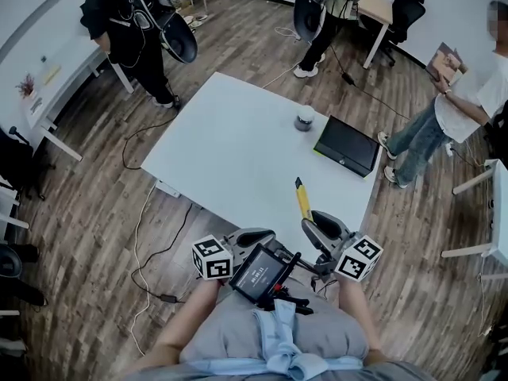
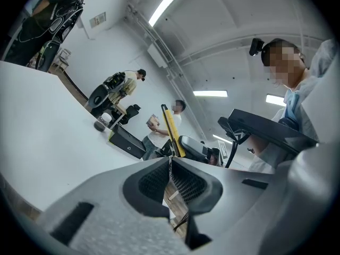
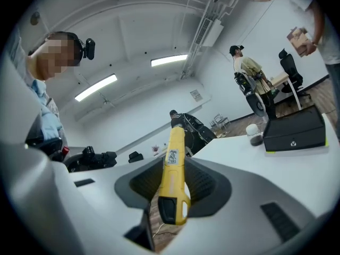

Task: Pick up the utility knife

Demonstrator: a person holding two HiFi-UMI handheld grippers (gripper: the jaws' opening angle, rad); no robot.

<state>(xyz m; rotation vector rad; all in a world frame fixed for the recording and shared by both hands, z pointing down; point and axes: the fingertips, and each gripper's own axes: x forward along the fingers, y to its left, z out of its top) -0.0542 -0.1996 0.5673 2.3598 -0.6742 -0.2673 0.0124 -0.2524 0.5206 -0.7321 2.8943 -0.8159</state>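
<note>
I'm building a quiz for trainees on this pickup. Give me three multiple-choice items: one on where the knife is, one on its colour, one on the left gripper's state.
1. Where is the knife?
A. in a drawer
B. in the right gripper
C. in a toolbox

2. What colour is the knife's body?
A. red
B. blue
C. yellow

3. How is the left gripper?
A. shut, nothing between its jaws
B. wide open
C. shut on a pen

Answers:
1. B: the right gripper view shows the jaws pressing the knife's sides.
2. C: the body is yellow with a black end in both that view and the head view.
3. A: the left gripper view shows its pads together and empty.
</note>
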